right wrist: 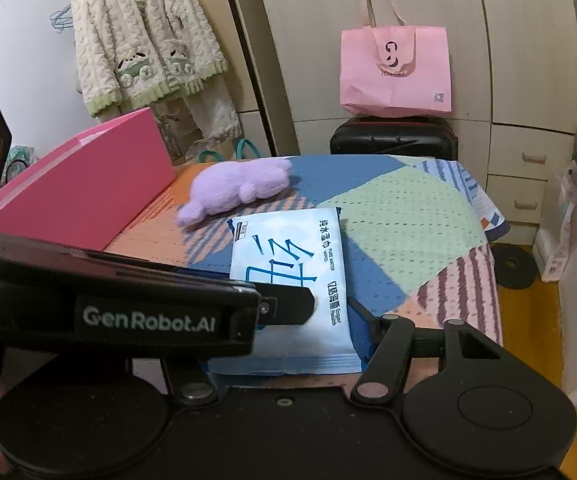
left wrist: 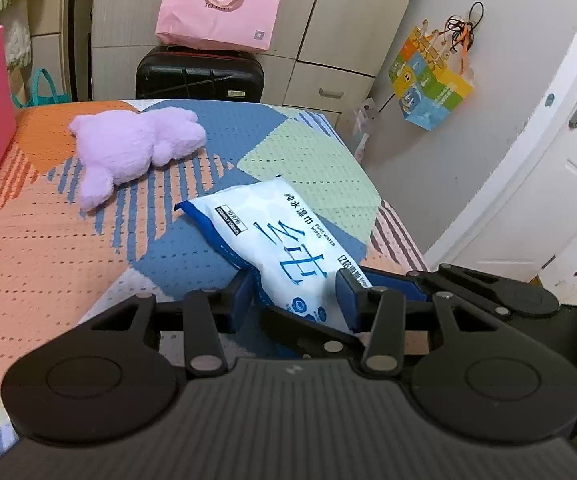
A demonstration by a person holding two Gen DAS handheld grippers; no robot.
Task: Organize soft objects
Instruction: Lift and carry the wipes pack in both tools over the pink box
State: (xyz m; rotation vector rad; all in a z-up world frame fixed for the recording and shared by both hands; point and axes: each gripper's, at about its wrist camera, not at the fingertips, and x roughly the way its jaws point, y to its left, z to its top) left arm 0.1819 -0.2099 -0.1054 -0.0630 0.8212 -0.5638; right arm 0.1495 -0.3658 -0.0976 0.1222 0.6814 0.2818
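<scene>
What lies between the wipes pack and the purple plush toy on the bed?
Nothing: only bare patterned bedspread separates the wipes pack from the purple plush toy. Both wrist views show it, the left most clearly.

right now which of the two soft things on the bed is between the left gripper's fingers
The wet wipes pack: its near end sits between the left gripper fingers. The purple plush toy lies untouched farther back, near the pink box.

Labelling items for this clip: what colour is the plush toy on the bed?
Pale lilac plush toy; clearest in the left wrist view.
</scene>
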